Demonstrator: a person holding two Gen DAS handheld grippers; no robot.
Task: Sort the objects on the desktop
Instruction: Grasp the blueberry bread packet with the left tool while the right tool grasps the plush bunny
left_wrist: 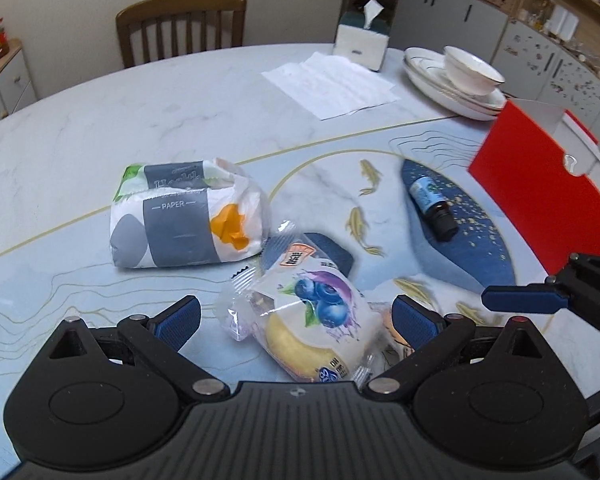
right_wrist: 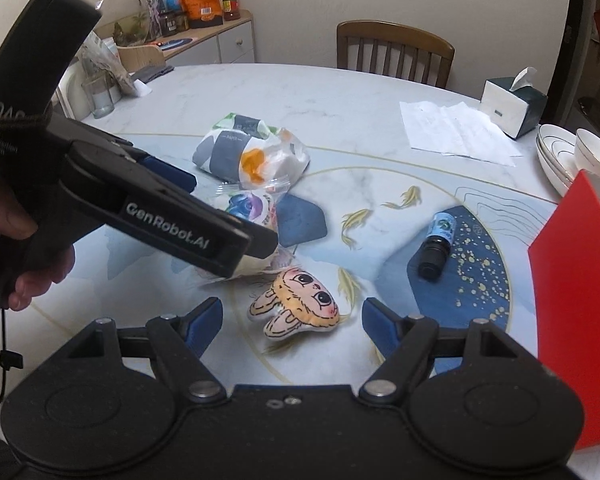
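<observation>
Left tool [left_wrist: 296, 316] jaws spread, blueberry bun packet [left_wrist: 316, 320] between pads, no pad contact seen; packet lies on surface [left_wrist: 80, 140]. Right tool [right_wrist: 292, 320] jaws spread, nothing gripped, plush rabbit face [right_wrist: 296, 304] on surface between its pads. Tissue pack [left_wrist: 184, 216] at 11 o'clock from packet, just beside. Small blue-label bottle [left_wrist: 432, 208] on its side at 2 o'clock, well apart. Red box [left_wrist: 548, 192] at 3 o'clock edge of left wrist view. Stacked plates [left_wrist: 452, 88] and tissue box [left_wrist: 360, 44] at far side.
</observation>
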